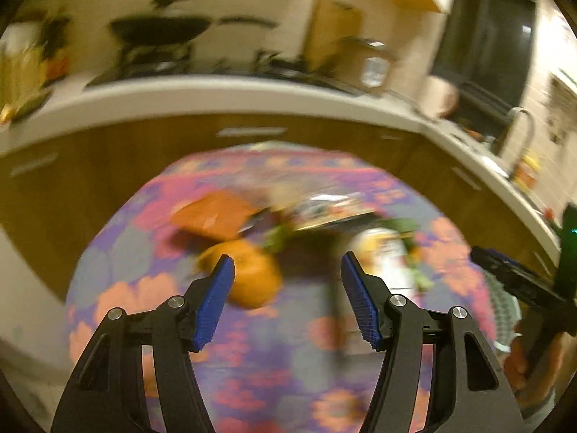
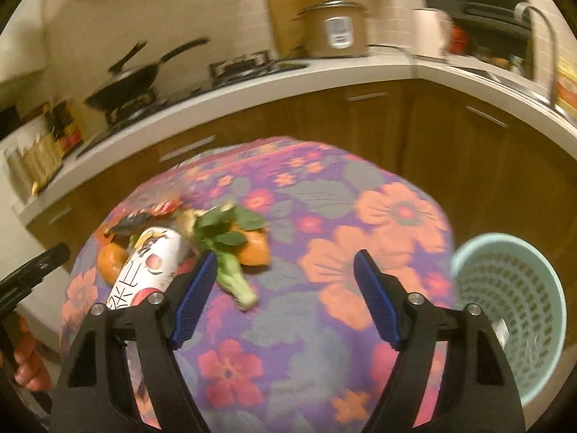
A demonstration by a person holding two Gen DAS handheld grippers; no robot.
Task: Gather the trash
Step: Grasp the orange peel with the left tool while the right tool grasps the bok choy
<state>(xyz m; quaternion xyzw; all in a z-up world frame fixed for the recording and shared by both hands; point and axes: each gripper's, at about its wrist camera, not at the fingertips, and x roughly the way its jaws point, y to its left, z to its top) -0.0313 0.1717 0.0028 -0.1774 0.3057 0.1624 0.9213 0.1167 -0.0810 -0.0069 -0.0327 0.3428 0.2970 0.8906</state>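
Both grippers hang unclenched and empty over the floral table; the trash pile (image 2: 180, 245) lies ahead-left of the right gripper (image 2: 285, 274), basket (image 2: 512, 310) to its right; left gripper (image 1: 286, 274) faces it squarely.

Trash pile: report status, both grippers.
Left gripper open, empty. Right gripper open, empty. Trash pile on table, untouched. Basket at table's right, path clear.

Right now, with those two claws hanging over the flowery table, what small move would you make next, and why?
Probably lower the right gripper onto the leafy green stalk just ahead of its open, empty jaws; the mint basket stands close on that side.
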